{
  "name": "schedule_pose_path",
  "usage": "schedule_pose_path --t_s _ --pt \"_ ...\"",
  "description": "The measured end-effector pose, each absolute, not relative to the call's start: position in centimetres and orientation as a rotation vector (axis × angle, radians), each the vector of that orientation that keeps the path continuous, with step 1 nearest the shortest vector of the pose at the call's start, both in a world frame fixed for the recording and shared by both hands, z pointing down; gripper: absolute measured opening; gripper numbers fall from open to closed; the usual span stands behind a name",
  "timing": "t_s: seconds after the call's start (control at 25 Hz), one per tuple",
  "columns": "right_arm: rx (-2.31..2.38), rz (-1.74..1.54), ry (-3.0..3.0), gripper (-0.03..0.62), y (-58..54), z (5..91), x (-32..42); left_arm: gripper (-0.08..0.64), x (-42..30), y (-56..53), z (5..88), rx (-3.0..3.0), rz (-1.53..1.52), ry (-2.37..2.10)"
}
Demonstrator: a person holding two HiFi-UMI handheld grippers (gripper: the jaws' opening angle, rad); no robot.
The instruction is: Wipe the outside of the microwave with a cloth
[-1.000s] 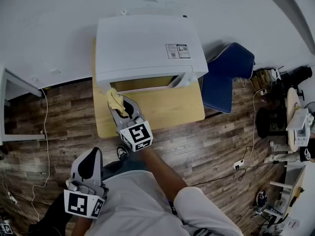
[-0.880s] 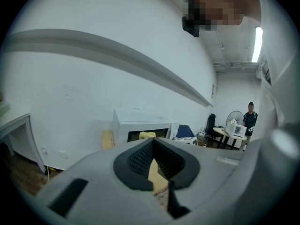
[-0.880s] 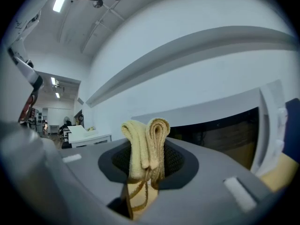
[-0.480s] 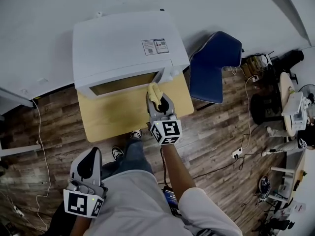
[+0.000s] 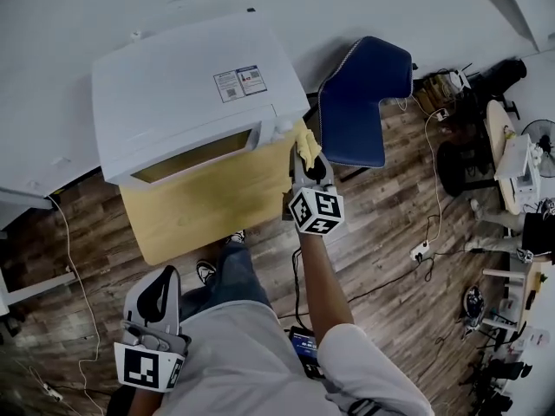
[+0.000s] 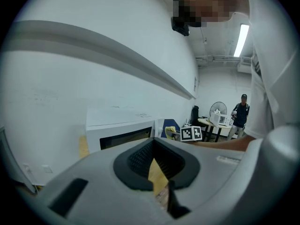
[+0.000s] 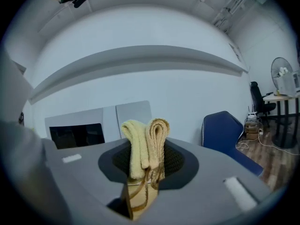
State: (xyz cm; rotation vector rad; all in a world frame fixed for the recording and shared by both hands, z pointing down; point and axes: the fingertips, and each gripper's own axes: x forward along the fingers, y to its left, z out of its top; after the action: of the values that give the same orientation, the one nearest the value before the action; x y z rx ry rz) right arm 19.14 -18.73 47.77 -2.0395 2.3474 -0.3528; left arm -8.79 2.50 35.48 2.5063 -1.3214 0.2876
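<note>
Your right gripper [image 5: 306, 161] gripped the yellow cloth [image 5: 303, 142] against the microwave's [image 5: 173, 102] corner; the microwave's body stretched toward the upper left.

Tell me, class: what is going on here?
A person holds a gripper in each hand. The right gripper is shut on a folded yellow cloth, held at the front right corner of the white microwave on a wooden table. The left gripper hangs low by the person's side, jaws together, holding nothing.
</note>
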Motion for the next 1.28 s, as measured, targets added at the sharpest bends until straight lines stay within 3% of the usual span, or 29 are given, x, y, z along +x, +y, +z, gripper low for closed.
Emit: schedule_pose_path --t_s 1.28 --pt "-2.019 -0.535 2.250 0.116 -21.4 52.3 17.1 -0.005 -9.9 2.3 36.4 2.446 0.273 -1.318"
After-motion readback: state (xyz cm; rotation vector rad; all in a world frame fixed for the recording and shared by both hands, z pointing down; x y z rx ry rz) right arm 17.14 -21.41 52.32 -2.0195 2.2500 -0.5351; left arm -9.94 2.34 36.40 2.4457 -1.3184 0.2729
